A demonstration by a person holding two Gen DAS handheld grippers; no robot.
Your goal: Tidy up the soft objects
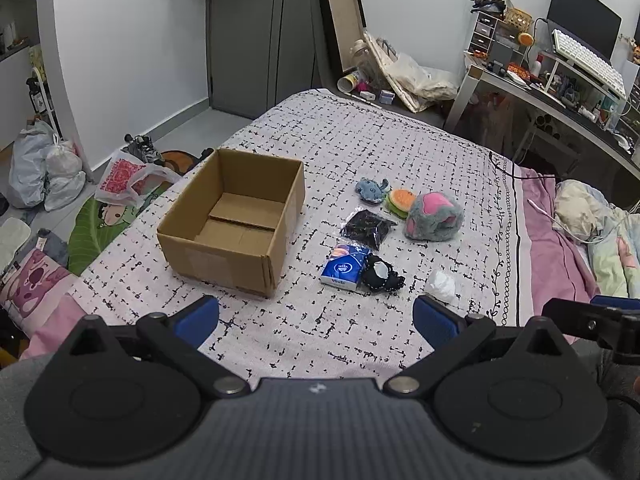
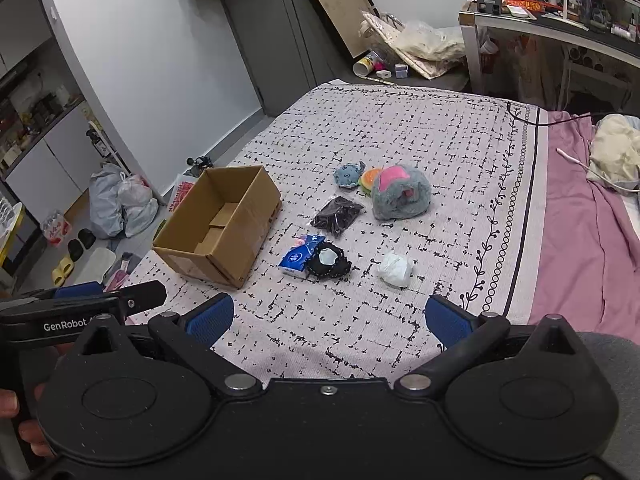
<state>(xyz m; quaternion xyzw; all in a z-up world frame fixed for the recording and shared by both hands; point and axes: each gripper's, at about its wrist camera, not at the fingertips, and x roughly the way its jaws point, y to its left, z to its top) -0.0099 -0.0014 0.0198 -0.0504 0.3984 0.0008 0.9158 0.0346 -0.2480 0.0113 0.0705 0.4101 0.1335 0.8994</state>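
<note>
An open, empty cardboard box (image 1: 236, 216) (image 2: 220, 226) sits on the patterned bed cover (image 1: 360, 140). To its right lie soft items: a blue whale plush (image 1: 371, 190), an orange and green plush (image 1: 400, 201), a grey and pink plush (image 1: 434, 216) (image 2: 400, 196), a black bagged item (image 1: 366, 227), a blue tissue pack (image 1: 343, 268) (image 2: 298, 258), a black pouch (image 1: 382, 274) (image 2: 329, 262) and a white crumpled wad (image 1: 440, 286) (image 2: 396, 270). My left gripper (image 1: 316, 320) and right gripper (image 2: 328, 318) are both open and empty, held above the bed's near edge.
Plastic bags (image 1: 44, 168) and shoes lie on the floor left of the bed. A desk (image 1: 560, 92) with a keyboard and monitor stands at the far right. Pink sheet and bunched bedding (image 2: 616, 152) lie right of the cover. A frame (image 1: 340, 20) leans on the far wall.
</note>
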